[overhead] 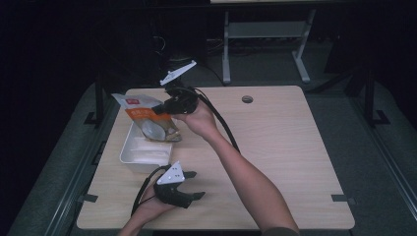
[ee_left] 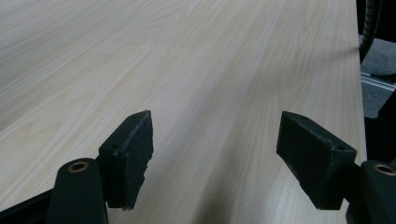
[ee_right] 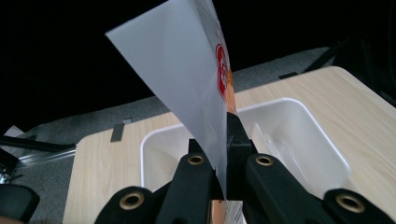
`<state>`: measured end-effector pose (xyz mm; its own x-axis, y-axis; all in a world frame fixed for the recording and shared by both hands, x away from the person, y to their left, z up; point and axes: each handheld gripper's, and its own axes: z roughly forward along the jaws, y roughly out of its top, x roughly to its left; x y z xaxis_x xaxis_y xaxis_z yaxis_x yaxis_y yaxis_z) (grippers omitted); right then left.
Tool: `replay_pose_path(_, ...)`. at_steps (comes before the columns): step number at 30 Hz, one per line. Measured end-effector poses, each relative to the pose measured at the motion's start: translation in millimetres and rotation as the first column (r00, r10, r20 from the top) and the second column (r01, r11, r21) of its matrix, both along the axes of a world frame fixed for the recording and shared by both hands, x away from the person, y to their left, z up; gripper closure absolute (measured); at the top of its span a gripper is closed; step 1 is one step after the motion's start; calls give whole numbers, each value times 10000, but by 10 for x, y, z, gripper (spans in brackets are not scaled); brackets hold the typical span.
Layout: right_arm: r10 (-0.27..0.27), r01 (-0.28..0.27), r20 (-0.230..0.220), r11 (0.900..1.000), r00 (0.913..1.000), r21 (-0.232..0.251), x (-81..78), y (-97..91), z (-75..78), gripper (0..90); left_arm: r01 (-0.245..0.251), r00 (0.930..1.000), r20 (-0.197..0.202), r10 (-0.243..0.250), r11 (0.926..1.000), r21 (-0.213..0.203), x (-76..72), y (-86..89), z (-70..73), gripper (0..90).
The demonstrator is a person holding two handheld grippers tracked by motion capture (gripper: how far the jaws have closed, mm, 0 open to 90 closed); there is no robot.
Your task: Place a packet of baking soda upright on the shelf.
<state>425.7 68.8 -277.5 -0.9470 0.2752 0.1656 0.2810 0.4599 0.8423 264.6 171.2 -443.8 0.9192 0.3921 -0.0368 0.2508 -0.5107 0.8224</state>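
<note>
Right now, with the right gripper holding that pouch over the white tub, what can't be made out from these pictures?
- Pouch print: too small in the high view; edge-on in the right gripper view, its lower end hidden behind the jaws.
- White tub contents: the pouch covers part of it in both views; something pale lies inside in the high view, too small to name.
- Right gripper jaws: in the high view, hidden by its own body.
- Room beyond the table: too dark.
</note>
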Motion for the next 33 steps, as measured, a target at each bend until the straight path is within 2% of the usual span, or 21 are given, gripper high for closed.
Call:
replay_pose_path(6,193,-187,-238,9995,9995,236,52,168,-127,900,-64,9999,-96,63,10000,-48,4,21,-1,264)
replay_pose_path(10,294,-286,-262,9992,9992,284,66,247,-211,900,-70,10000,-1,70,10000,-56,-1,44,12,264)
replay_pose_path(12,347,-339,-245,9989,9991,327,65,280,-240,900,-75,9999,-83,75,10000,-46,10,35,2,263)
replay_pose_path(18,414,-390,-411,9975,9983,586,88,318,-344,900,57,10000,-56,-56,9999,135,-16,-5,-13,264)
replay_pose_path(21,467,-429,-559,9968,9973,674,85,342,-397,900,58,9999,-86,-57,9999,99,-13,-5,-14,264)
replay_pose_path(27,506,-462,-558,9959,9972,779,87,347,-476,900,-61,9999,-161,61,10000,-5,-2,16,-8,264)
replay_pose_path(33,449,-384,-803,9961,9958,800,150,356,-600,900,-44,9999,-129,44,10000,-30,7,30,-4,267)
